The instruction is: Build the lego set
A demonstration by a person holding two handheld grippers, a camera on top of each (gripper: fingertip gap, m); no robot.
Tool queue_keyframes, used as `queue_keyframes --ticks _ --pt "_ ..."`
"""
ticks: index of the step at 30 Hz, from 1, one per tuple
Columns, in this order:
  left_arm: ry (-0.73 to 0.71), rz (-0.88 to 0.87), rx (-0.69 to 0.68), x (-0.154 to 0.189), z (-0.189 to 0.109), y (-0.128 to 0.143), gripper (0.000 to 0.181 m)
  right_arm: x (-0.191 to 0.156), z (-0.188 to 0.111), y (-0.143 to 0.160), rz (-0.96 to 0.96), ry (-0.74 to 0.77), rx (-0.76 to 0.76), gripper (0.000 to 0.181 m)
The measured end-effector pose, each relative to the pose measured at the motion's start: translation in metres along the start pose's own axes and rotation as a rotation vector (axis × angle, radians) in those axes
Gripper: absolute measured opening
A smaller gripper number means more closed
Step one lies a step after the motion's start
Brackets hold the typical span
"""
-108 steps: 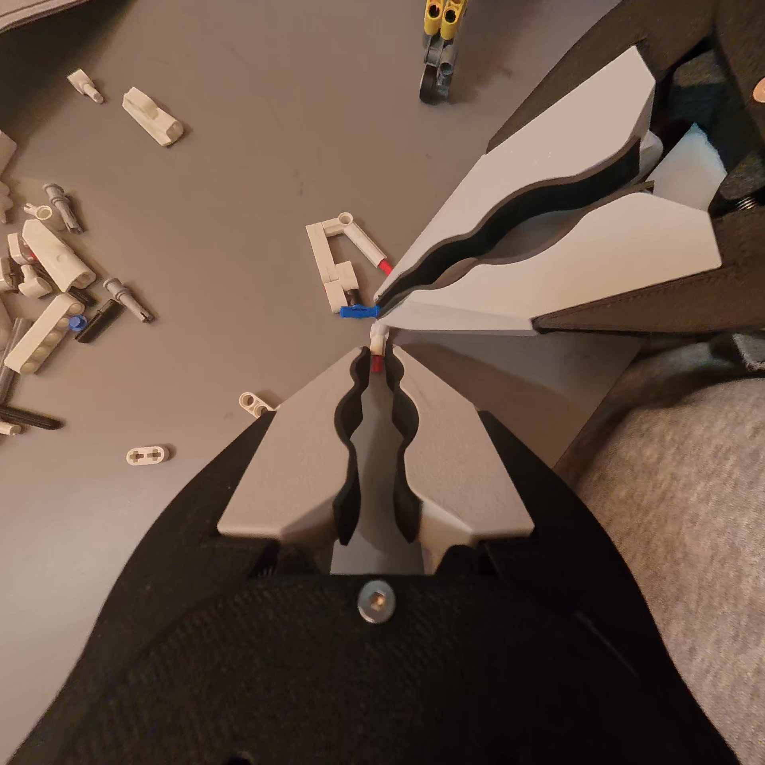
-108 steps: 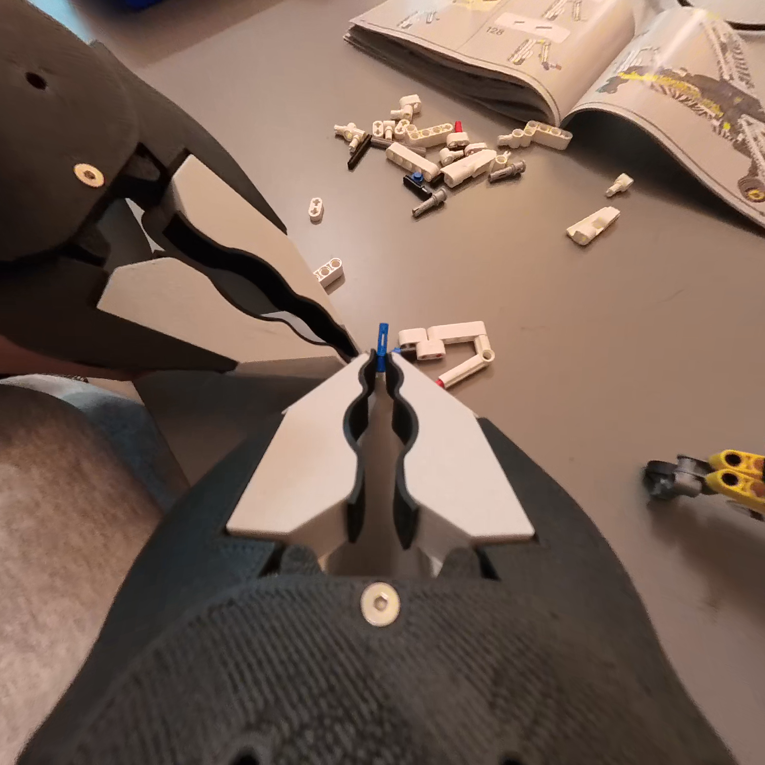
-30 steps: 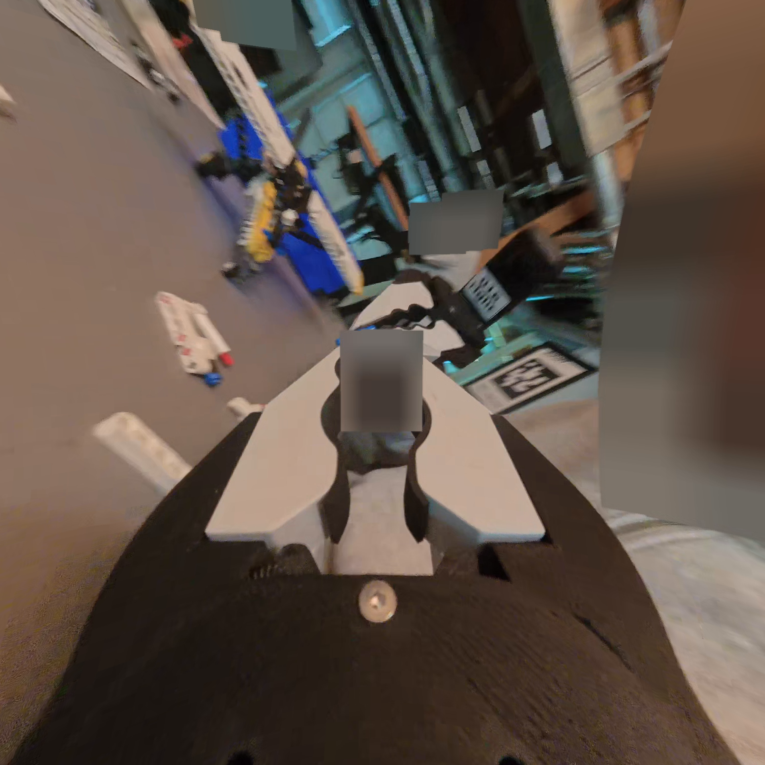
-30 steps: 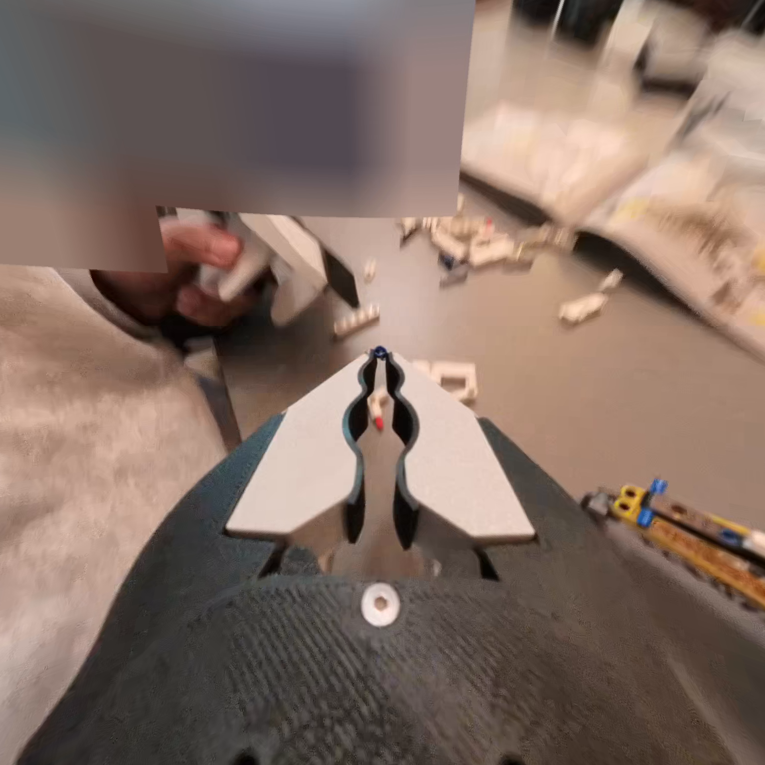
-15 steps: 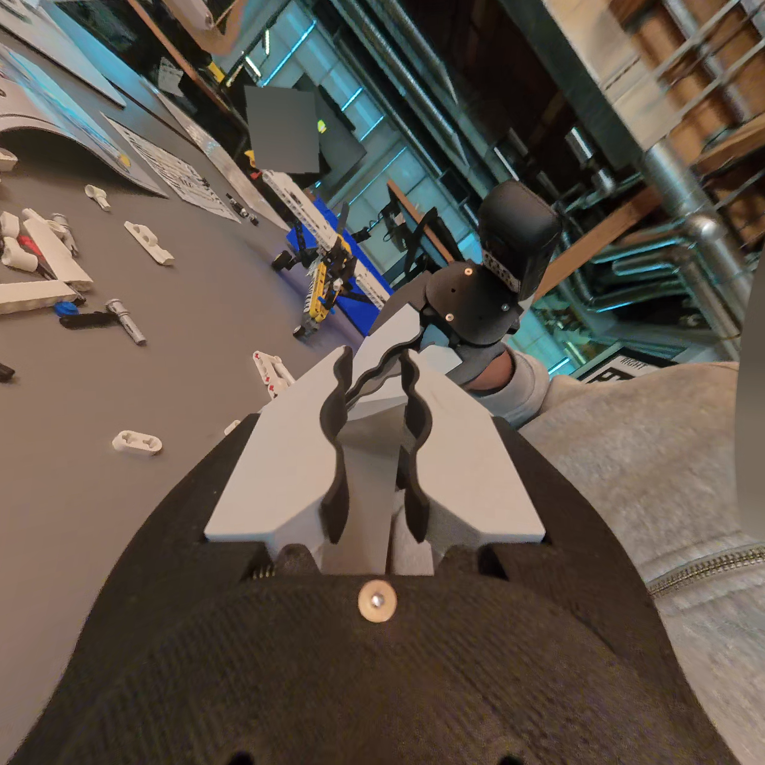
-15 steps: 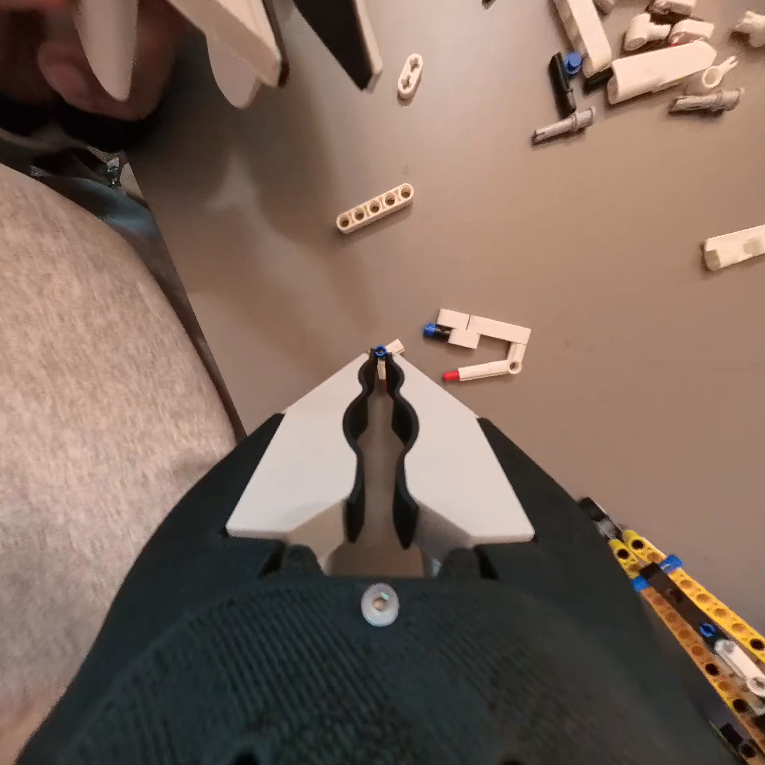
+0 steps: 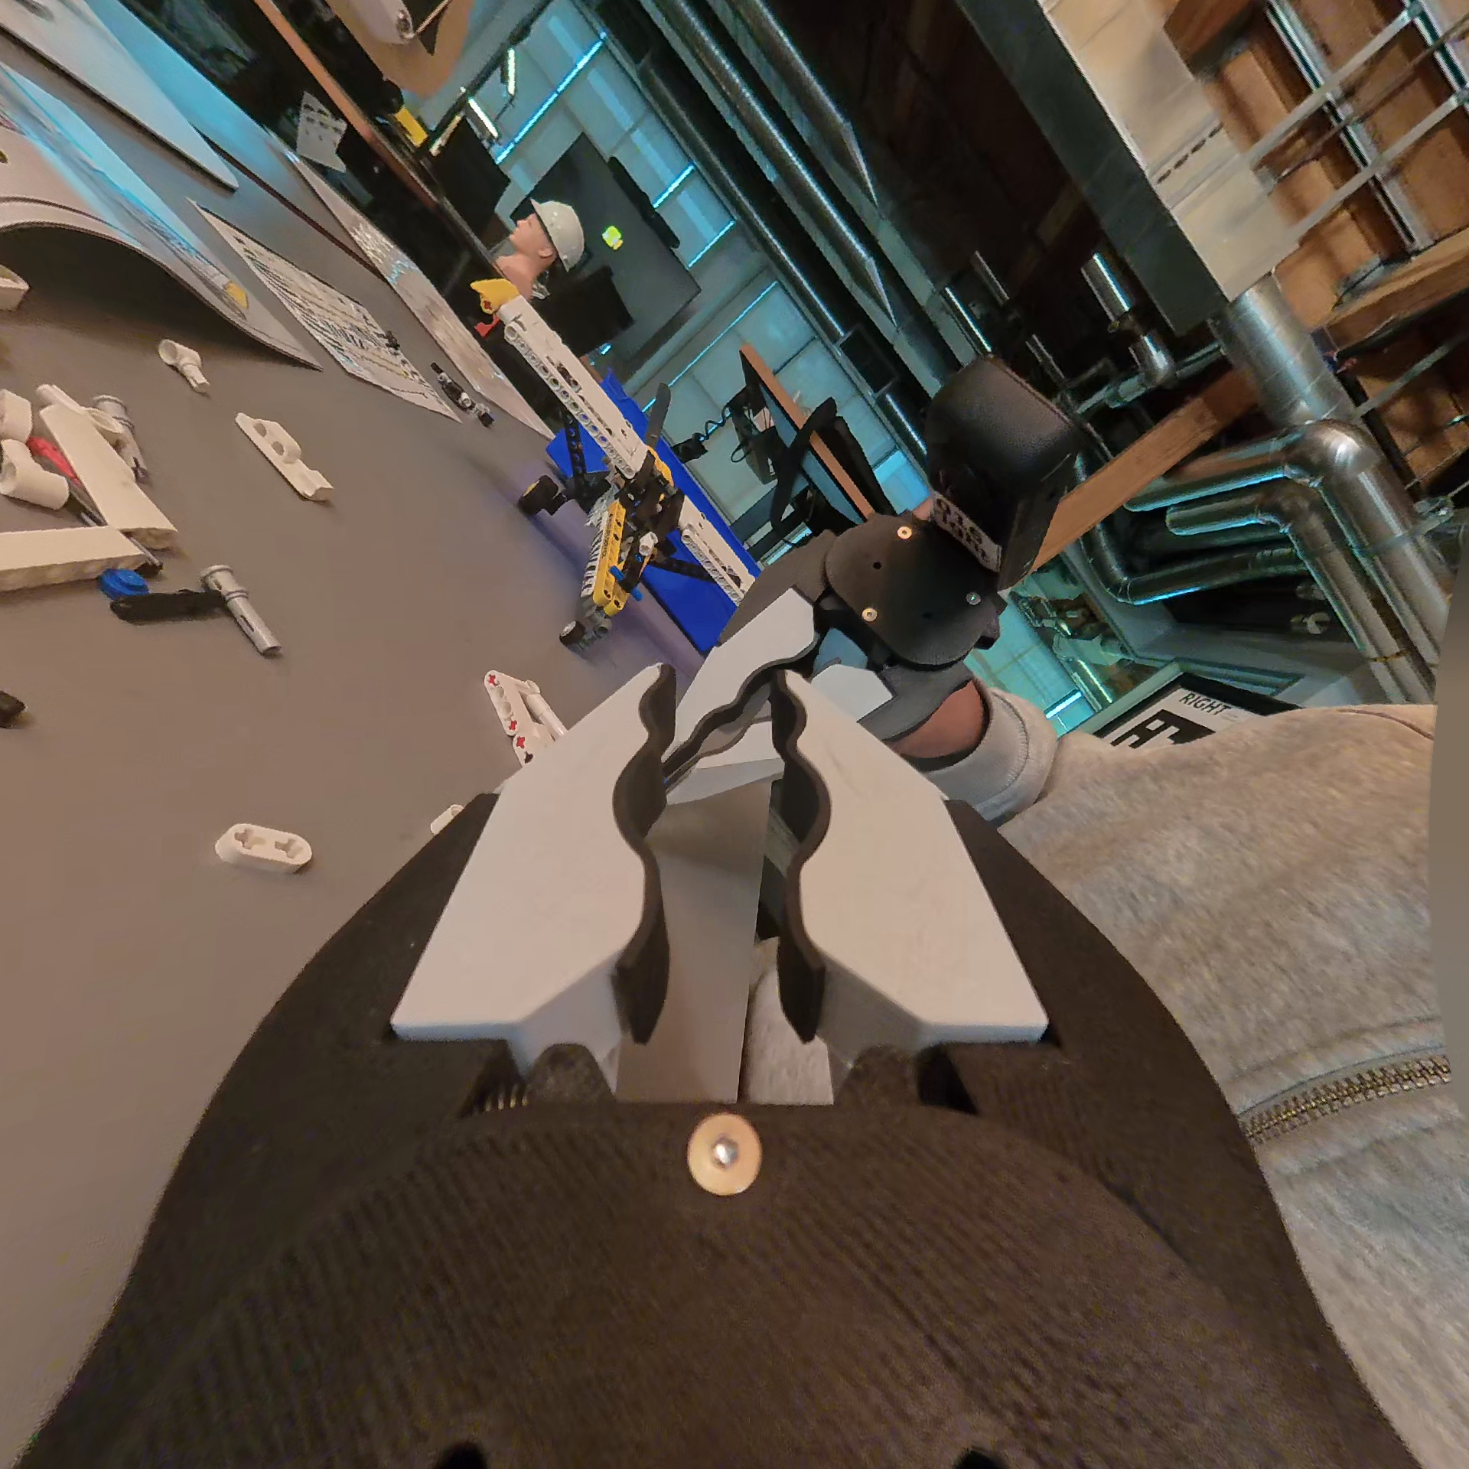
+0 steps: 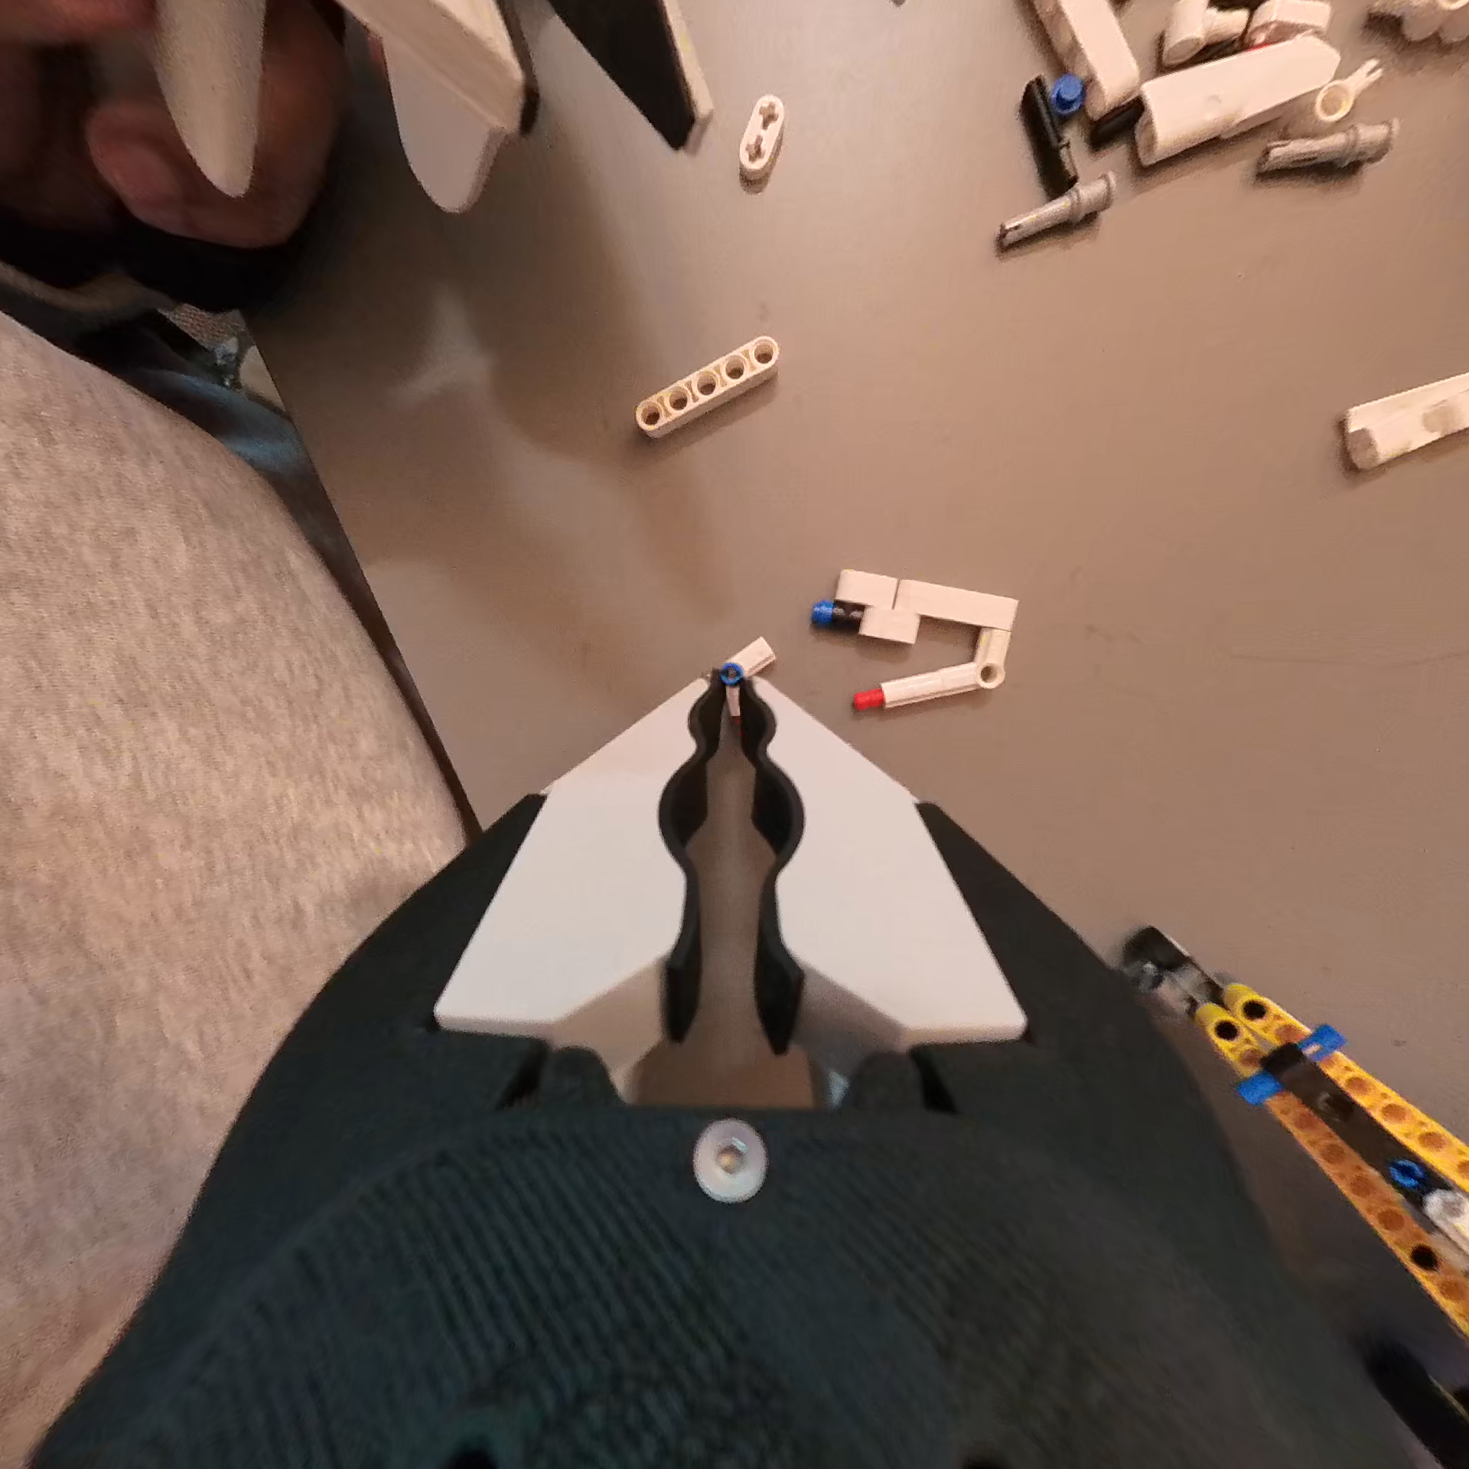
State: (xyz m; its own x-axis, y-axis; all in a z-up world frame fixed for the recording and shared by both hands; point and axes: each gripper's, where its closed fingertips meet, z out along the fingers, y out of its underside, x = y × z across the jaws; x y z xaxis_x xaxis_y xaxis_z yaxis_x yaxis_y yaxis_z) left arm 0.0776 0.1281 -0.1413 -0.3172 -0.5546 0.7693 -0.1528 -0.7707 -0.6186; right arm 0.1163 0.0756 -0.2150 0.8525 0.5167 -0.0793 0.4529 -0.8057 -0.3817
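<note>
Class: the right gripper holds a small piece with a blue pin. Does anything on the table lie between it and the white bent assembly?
Nothing visible does. The right gripper grips the small piece; bare grey table separates it from the white bent assembly.

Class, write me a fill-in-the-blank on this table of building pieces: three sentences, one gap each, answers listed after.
1. The right gripper is shut on a small white piece tipped with a ____ pin.
2. The left gripper holds nothing; its fingers stand ____.
3. The loose white beam on the table has ____ holes.

Missing words: blue; open; five
</note>
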Motion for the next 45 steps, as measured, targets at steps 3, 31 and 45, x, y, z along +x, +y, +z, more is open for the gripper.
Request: queue_keyframes --ticks 3,31,45 --pt "-0.002 0.002 0.0 0.0 0.0 0.0 0.022 -0.002 0.003 0.001 0.007 -0.006 0.02 0.003" --pt "-0.01 -0.007 -0.011 -0.002 0.001 0.001 0.022 0.0 0.005 0.002 0.06 0.01 0.02 0.0" --pt "-0.009 -0.015 -0.019 -0.002 0.002 0.003 0.021 0.017 -0.002 -0.007 -0.009 0.1 0.09 0.0"
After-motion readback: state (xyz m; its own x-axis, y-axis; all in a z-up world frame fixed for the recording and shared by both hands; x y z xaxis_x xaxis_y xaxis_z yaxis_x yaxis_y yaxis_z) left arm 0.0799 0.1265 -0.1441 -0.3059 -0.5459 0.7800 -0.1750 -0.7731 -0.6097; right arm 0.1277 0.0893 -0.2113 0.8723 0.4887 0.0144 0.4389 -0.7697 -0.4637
